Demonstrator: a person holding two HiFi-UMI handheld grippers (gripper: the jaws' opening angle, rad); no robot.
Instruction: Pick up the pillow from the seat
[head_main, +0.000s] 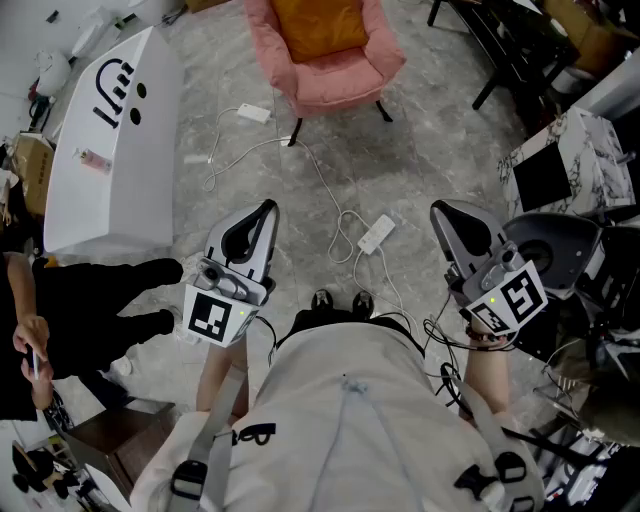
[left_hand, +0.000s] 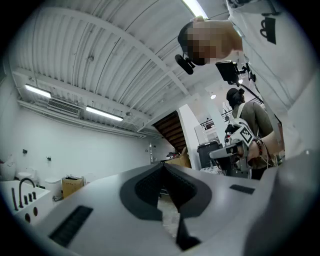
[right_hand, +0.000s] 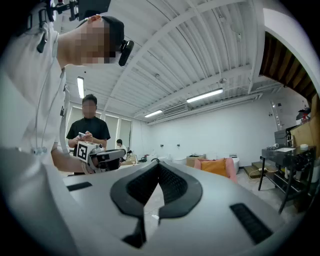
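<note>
Left tongs (head_main: 266, 207) and right tongs (head_main: 441, 211) were both shut and empty. Orange pillow (head_main: 318, 25) lay on pink armchair (head_main: 378, 62), well apart ahead. Risk: cables (head_main: 338, 212) across floor could trip approach; unopened tongs would only shove pillow.

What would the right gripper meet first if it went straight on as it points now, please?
Probably nothing close: the right gripper aims over open floor, just left of the pink armchair; depth is unclear.

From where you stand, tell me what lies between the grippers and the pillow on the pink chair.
Only floor clutter: a white power strip and looping cables lie between the left gripper, the right gripper and the pink chair. Nothing upright blocks the orange pillow.
</note>
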